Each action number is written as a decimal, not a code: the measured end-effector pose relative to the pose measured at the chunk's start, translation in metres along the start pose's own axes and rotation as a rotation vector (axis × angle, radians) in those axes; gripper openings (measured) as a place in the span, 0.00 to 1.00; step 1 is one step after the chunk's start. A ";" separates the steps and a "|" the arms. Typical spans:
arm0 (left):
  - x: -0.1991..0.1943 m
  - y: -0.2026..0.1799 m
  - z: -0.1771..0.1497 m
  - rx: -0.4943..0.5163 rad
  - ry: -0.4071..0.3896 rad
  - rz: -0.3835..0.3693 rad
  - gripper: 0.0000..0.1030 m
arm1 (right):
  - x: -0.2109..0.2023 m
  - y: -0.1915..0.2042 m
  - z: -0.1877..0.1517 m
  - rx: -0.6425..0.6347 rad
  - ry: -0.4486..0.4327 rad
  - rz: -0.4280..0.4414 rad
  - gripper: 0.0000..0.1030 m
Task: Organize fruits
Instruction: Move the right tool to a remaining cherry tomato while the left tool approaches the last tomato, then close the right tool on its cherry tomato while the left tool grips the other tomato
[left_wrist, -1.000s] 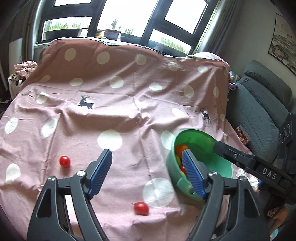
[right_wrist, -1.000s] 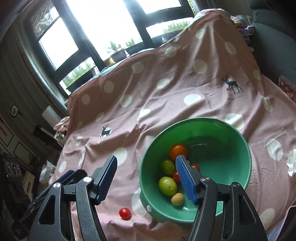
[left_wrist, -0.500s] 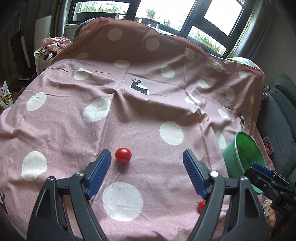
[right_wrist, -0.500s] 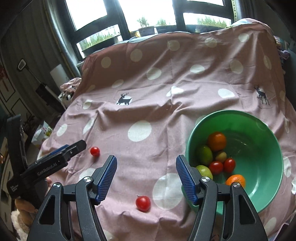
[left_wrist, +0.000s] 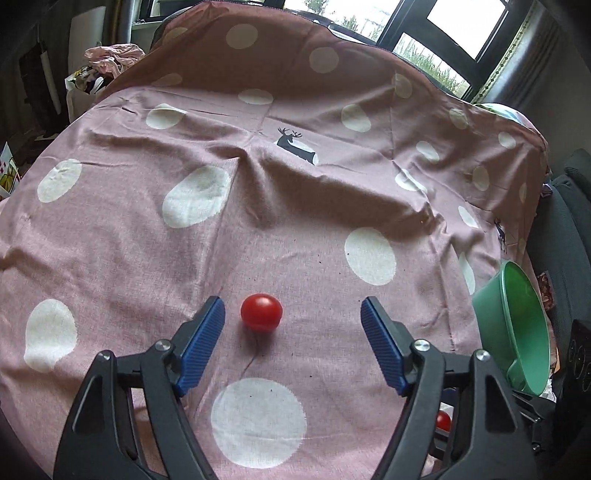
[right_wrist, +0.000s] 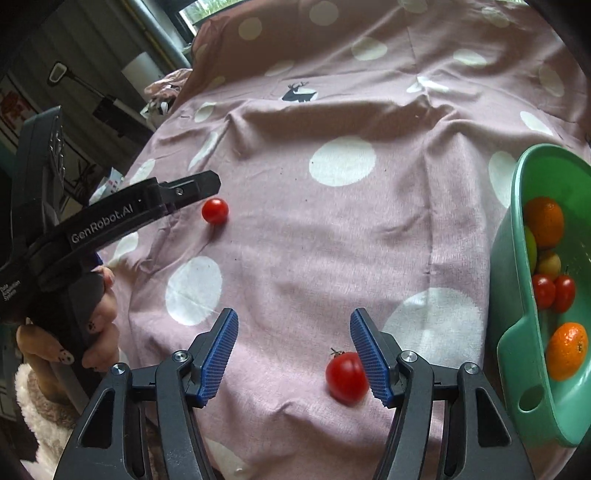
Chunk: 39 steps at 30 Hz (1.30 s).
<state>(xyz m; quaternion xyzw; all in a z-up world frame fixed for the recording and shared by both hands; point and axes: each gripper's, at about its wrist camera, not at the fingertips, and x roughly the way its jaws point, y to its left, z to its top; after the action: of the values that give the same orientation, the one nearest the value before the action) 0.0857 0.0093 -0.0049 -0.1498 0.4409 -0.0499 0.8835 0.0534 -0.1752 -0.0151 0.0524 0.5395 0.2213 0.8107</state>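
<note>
Pink spotted cloth (left_wrist: 295, 206) covers the desk, creased across the middle, with a dark-framed window behind.

Left tomato (left_wrist: 261, 312) lies on the cloth between the left gripper's (left_wrist: 292, 321) blue pads, nearer the left pad (left_wrist: 202, 345), touching neither. The jaws are spread and closing around it. Right tomato (right_wrist: 346, 376), with its stem showing, lies just beside the right pad of the right gripper (right_wrist: 293, 350), possibly touching it; contact cannot be confirmed. Those jaws are also spread and closing, and the fruit sits off-centre.

Judgement: both grasps are in hand. Each gripper should be centred on its fruit before the pads meet, since a round tomato on soft cloth is likely to roll away from a one-sided push. Pressure should be light; the skin will bruise or split.

Green bowl (right_wrist: 532, 369) stands at the right edge of the desk, well apart from the left tomato and near the right one. It holds oranges, red tomatoes and green fruit, so most sorting appears done.

Beyond the desk: a dark sofa at the right in the left wrist view, clutter and bags at the left, and a person's hand (right_wrist: 99, 332) on the left gripper's handle.
</note>
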 end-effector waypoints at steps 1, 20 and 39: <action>0.001 -0.001 0.000 0.005 0.005 0.001 0.68 | 0.001 0.000 -0.001 -0.005 0.004 -0.015 0.56; 0.031 0.008 -0.001 -0.022 0.120 0.058 0.48 | 0.000 -0.015 -0.027 0.003 0.015 -0.076 0.37; 0.034 0.005 -0.006 0.012 0.091 0.133 0.28 | 0.000 -0.013 -0.025 -0.015 -0.009 -0.077 0.28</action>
<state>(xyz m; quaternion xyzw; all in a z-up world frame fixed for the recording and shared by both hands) 0.1014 0.0056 -0.0356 -0.1123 0.4893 -0.0008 0.8648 0.0347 -0.1906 -0.0296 0.0265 0.5357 0.1936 0.8215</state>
